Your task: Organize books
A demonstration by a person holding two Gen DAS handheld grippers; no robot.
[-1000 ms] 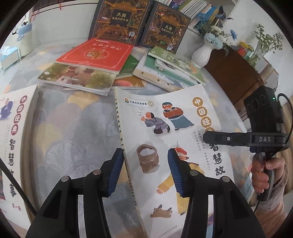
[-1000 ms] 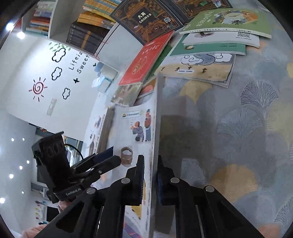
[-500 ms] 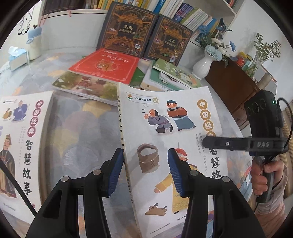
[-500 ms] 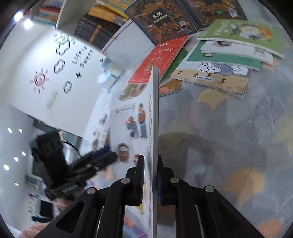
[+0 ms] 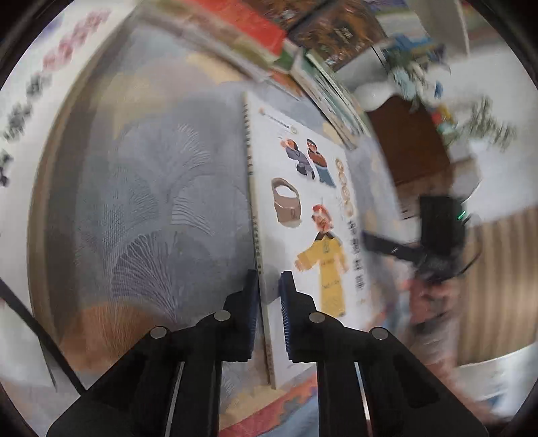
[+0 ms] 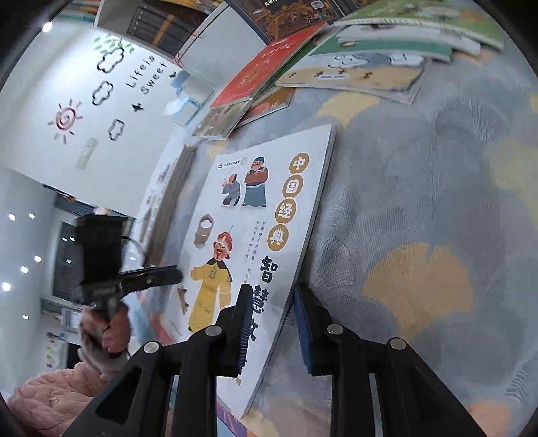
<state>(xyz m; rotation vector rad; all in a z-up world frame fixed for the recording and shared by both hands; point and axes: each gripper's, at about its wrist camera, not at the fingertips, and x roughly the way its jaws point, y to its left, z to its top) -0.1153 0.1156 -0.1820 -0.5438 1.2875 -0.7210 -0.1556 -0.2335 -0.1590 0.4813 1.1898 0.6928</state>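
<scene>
White storybook [image 6: 265, 215] is lying cover-up on the carpet [image 6: 420, 208]. My left gripper [image 5: 269, 292] is clamping its spine edge, jaws just closing shut. My right gripper [image 6: 269, 302] is opening, pads off the far edge. Other books [image 6: 353, 60] sitting at 12 o'clock.

White-covered picture book [image 6: 255, 215]: yellow-robed figure, red hat, brown bucket, gold roundels with white characters, black lettering. Grey-blue cloth on the table [image 6: 420, 208]: fan-leaf pattern, ochre patches. Flat red book [image 6: 265, 72], gold emblem. Green-covered book [image 6: 420, 15]. Dark brown ornate book [image 5: 339, 30]. White wall [image 6: 47, 84]: pink sun, black cloud outlines.
</scene>
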